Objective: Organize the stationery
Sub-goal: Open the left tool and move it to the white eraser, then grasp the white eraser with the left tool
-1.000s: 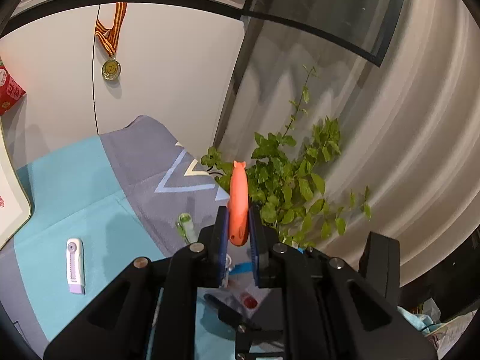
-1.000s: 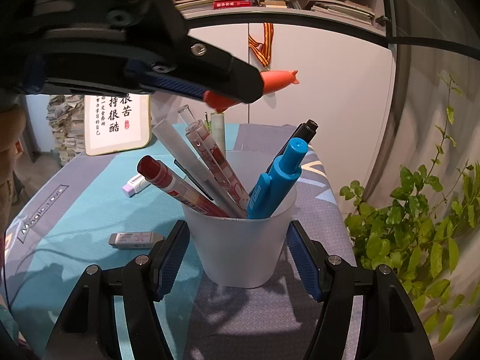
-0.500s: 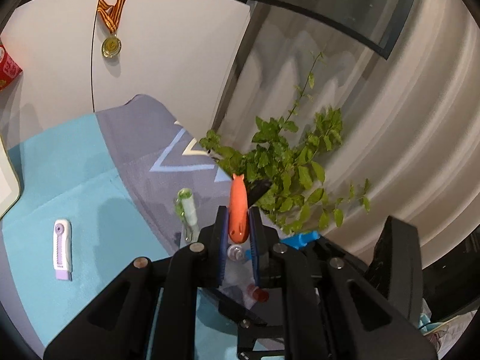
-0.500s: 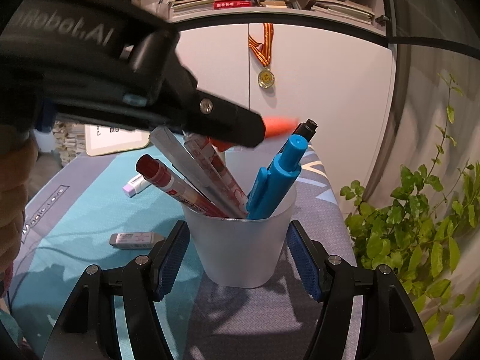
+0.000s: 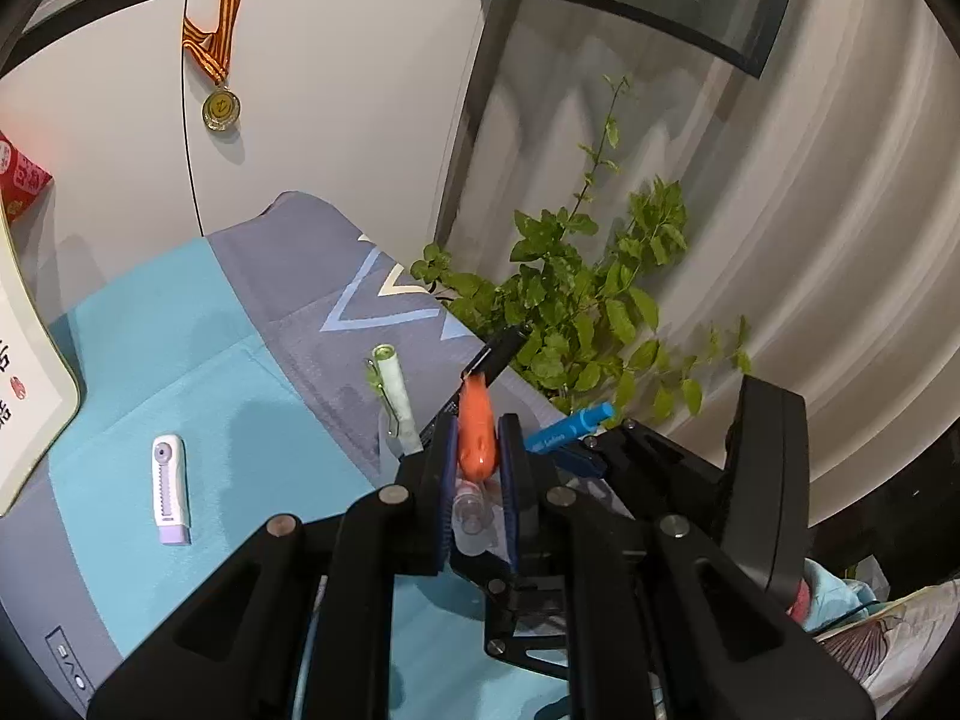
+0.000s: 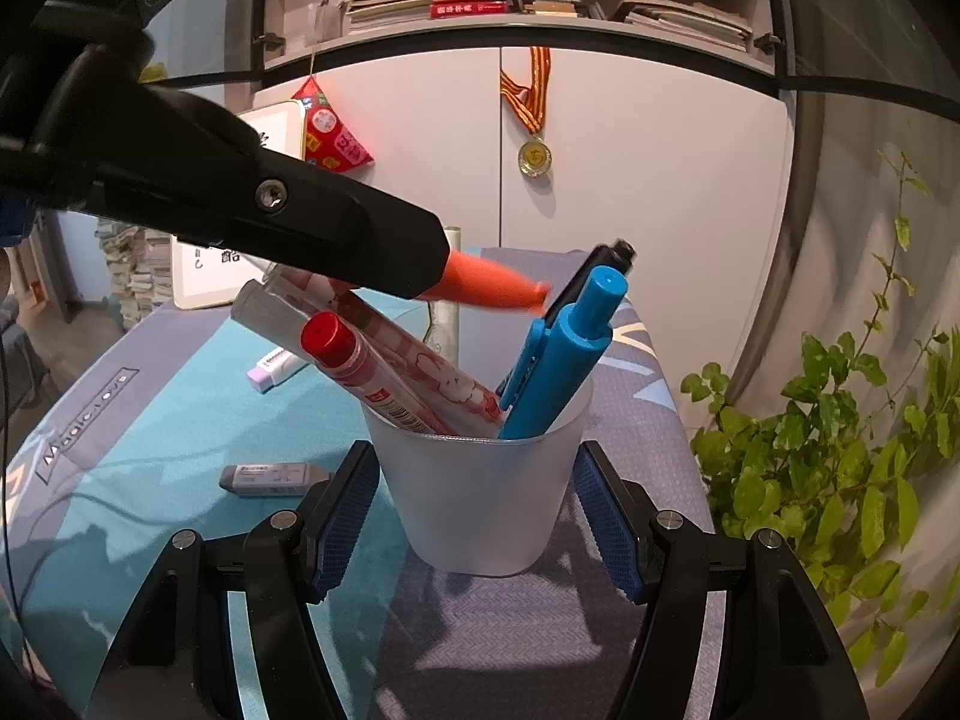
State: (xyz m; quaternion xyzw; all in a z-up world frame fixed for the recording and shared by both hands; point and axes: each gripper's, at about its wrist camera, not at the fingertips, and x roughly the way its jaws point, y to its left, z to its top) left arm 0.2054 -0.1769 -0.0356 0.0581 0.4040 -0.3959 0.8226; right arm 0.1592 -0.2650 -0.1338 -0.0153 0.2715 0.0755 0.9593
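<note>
A frosted white cup (image 6: 486,498) stands on the table and holds several pens: a blue pen (image 6: 564,354), a red-capped pen (image 6: 360,366), a pink patterned pen and a black one. My right gripper (image 6: 480,516) is open, with a finger on each side of the cup. My left gripper (image 5: 477,450) is shut on an orange pen (image 5: 476,432) and holds it just above the cup's mouth. In the right wrist view the orange pen (image 6: 486,285) points right over the pens, blurred. The pen's lower end is hidden.
A purple-white correction tape (image 5: 170,489) lies on the teal mat (image 5: 180,372). A grey eraser (image 6: 273,478) lies left of the cup. A green plant (image 6: 828,468) stands off the table's right edge. A white framed board (image 6: 228,264) leans at the back left.
My left gripper has come down with the orange pen, from above the cup to just over the pens. The cup and my right gripper have stayed put.
</note>
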